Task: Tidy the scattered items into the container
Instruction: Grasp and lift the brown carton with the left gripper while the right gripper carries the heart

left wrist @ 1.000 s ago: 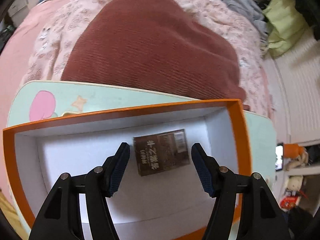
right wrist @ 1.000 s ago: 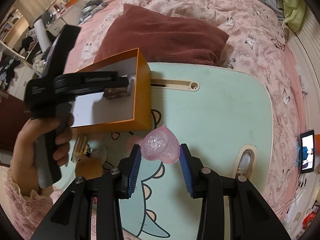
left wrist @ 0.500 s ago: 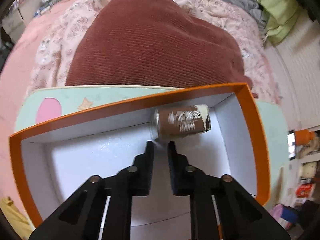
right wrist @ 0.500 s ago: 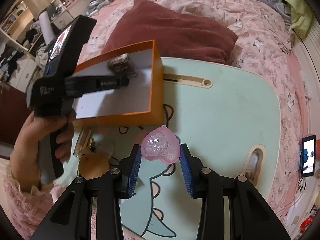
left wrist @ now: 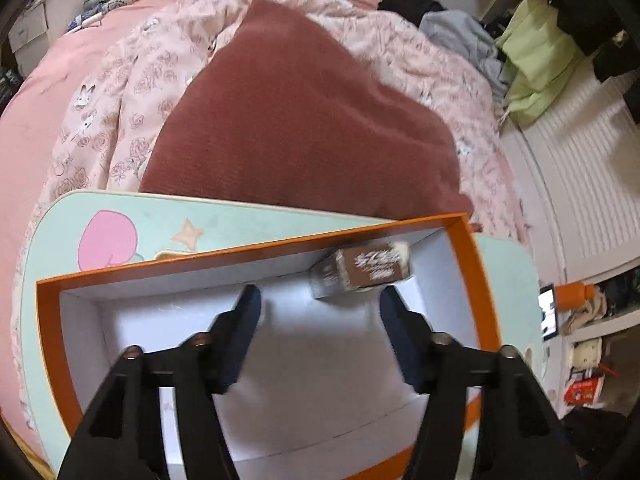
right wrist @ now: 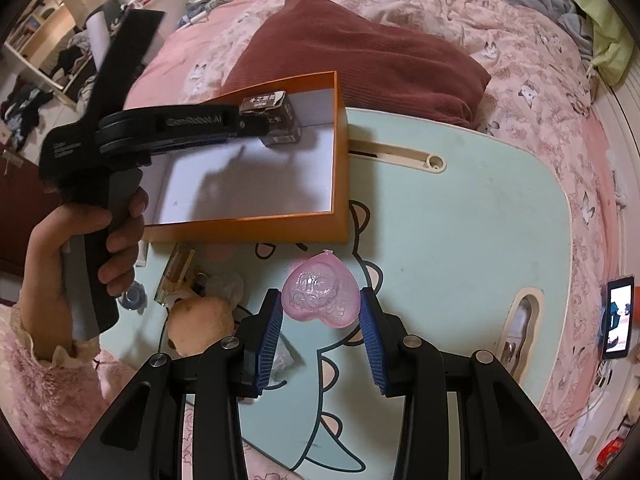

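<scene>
Now | left fingers (left wrist: pixel 256 320) just opened, brown box (left wrist: pixel 362 270) beyond | right fingers (right wrist: pixel 272 328) clamp pink heart (right wrist: pixel 320 294)

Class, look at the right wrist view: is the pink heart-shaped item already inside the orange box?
No, the pink heart-shaped item sits between the pads of the right tool, over the table, outside the orange box.
</scene>
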The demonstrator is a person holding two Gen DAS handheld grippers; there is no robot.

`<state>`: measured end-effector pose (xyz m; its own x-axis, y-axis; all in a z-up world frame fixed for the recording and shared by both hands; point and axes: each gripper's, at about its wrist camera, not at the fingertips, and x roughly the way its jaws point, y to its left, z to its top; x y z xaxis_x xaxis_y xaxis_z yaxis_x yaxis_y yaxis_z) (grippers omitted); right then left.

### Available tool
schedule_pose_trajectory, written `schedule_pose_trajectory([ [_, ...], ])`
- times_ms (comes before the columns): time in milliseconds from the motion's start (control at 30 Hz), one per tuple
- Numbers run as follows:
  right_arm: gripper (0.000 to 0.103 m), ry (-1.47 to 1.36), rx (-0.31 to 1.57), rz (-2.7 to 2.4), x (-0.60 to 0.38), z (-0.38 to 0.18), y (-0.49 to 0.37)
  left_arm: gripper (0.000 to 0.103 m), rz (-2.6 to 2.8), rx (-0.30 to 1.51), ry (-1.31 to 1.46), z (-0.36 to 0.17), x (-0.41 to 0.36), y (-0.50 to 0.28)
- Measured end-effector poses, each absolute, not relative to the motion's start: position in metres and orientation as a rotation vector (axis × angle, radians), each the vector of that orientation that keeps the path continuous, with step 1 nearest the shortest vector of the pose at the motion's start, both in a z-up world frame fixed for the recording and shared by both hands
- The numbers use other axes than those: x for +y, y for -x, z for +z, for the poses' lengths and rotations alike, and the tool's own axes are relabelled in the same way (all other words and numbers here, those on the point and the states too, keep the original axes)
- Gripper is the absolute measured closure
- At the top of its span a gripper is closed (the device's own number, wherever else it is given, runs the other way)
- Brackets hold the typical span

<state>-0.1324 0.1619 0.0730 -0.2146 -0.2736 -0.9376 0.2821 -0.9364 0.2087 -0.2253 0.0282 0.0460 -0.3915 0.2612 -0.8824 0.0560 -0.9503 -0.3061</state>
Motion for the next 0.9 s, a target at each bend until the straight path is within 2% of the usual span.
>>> schedule_pose_trajectory([
  [100,0.066,-1.702,-0.004,-2.198,0.162,0.072,0.133,0.040,2.498,-0.458,1.633,0.054,0.038,0.226],
  [233,0.066,-1.700,-0.027,-2.186,0.162,0.072,0.134,0.040,2.525,-0.321,1.669,0.050,0.062,0.237],
  [367,0.066,-1.706,-0.033,-2.179,0.161,0.070,0.133,0.040,2.551,-0.292,1.696,0.039,0.070,0.247],
  [467,0.066,-1.706,-0.034,-2.175,0.161,0.070,0.132,0.060,2.549,-0.308,1.688,0.036,0.065,0.245],
  [533,0.066,-1.703,-0.027,-2.172,0.161,0.069,0.130,0.061,2.528,-0.292,1.674,0.038,0.062,0.239],
  [633,0.066,-1.707,-0.015,-2.176,0.159,0.067,0.128,0.061,2.577,-0.252,1.599,0.054,0.056,0.226],
  [767,0.066,-1.713,0.004,-2.182,0.153,0.066,0.122,0.061,2.523,-0.374,1.456,0.086,0.038,0.193],
  [900,0.066,-1.682,0.041,-2.191,0.142,0.072,0.104,0.061,2.548,-0.250,1.351,0.118,0.035,0.144],
])
